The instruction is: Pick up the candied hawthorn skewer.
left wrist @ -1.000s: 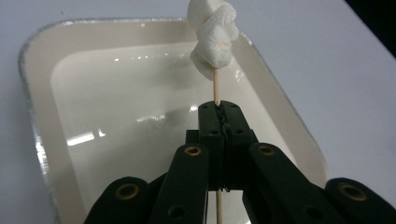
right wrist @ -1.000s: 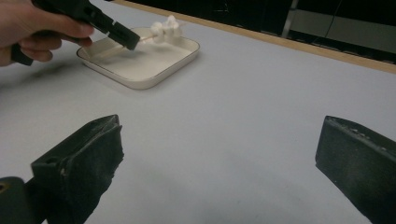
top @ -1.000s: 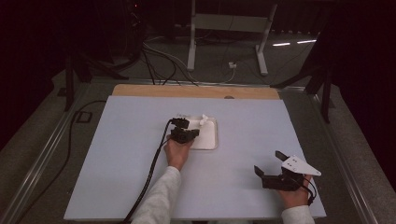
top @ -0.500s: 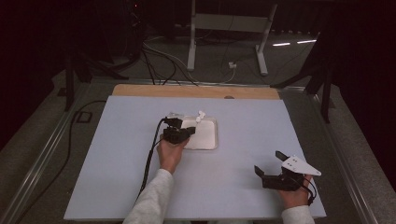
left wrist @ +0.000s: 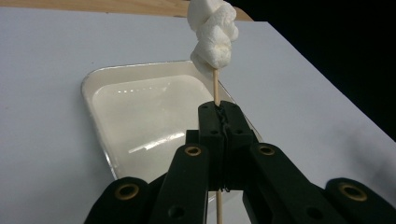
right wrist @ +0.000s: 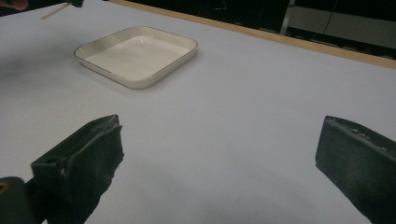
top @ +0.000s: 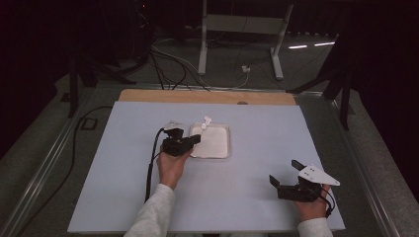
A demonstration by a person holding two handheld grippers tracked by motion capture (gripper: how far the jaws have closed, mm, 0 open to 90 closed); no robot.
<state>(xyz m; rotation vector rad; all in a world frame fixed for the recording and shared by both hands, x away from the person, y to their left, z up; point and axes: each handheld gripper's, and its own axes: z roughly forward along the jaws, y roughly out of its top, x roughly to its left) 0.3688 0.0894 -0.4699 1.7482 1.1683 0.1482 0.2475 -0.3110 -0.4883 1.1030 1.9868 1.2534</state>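
The left gripper [left wrist: 219, 116] is clamping a thin wooden skewer [left wrist: 215, 88] between its 2 black jaws, which are pressing together with only the stick between them. The skewer is rising out of the jaw tips and is carrying white marshmallows [left wrist: 213, 33] bunched on its upper end, 1 stacked on another. In the left gripper view, the marshmallows are hanging in the air above the far rim of the white dish [left wrist: 100, 77], clear of its floor.

Seen from the high view, the left gripper [top: 196, 139] is sitting over the left rim of the white dish [top: 225, 129], and the marshmallows [top: 205, 122] are showing just beyond the dish's far left corner. The skewer itself is too thin to make out there. The dish is square with rounded corners and a shallow, glossy inside, and it is lying flat on the pale table sheet [top: 257, 173].

The right gripper [top: 285, 175] is resting well to the right of the dish, nearer the person. Its 2 jaws are standing wide apart in the right gripper view, with only bare table sheet between them. From there the dish [right wrist: 154, 77] is lying farther off, and a tip of the skewer [right wrist: 52, 12] is showing beyond the dish's left corner.
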